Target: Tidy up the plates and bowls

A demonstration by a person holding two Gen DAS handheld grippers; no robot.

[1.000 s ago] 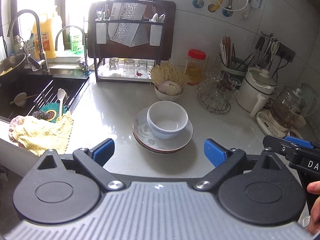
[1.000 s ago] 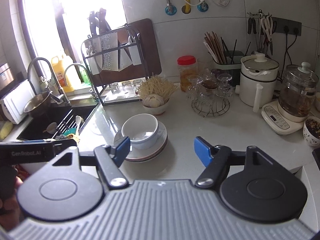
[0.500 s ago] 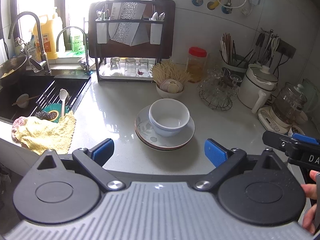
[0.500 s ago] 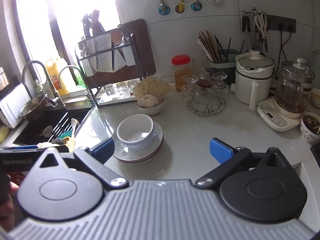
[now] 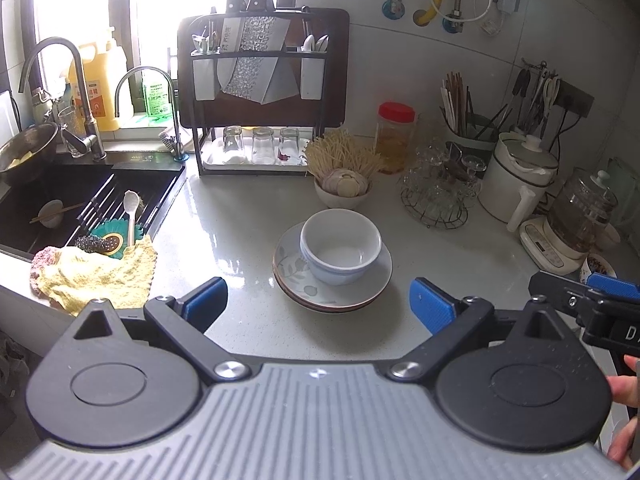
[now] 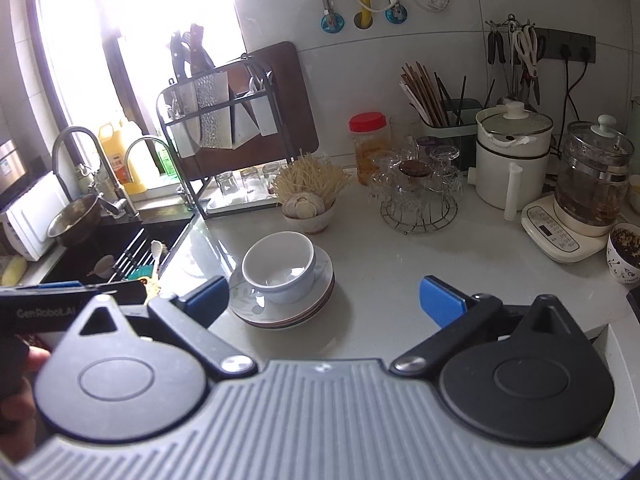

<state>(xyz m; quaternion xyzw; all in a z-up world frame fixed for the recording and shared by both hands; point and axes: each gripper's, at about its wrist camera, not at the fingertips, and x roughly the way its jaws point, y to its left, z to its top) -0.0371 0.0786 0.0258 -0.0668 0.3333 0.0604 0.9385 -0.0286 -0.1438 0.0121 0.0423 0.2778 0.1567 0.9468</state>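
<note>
- Pale counter [image 5: 248, 216] ran from the sink [image 5: 52, 200] on the left to the kettles on the right, with a knife rack [image 5: 260, 92] against the tiled wall.
- Near the middle of that counter sat the stacked plates [image 5: 332, 294], at least two by the edges, though the exact count was hard to read from the rim lines.
- On the plates stood a white bowl [image 5: 340, 246], upright and empty, set slightly toward the back of the stack; a second bowl may have been nested under it.
- Both tongs hung short of the stack, touching nothing: the left gripper [image 5: 318, 304] stood wide, and the right gripper [image 6: 324, 300] stood wide too, nothing between either pair of jaws.
- My reading: the stack looked finished, so the step was a clean retreat; backing straight away, level, would keep the pads off the plate rims.
- Against the frame a second earlier, the right jaws had spread from a narrower gap near the plates' edge to full width; the left jaws looked unchanged, and bowl and plates lay as before.
</note>
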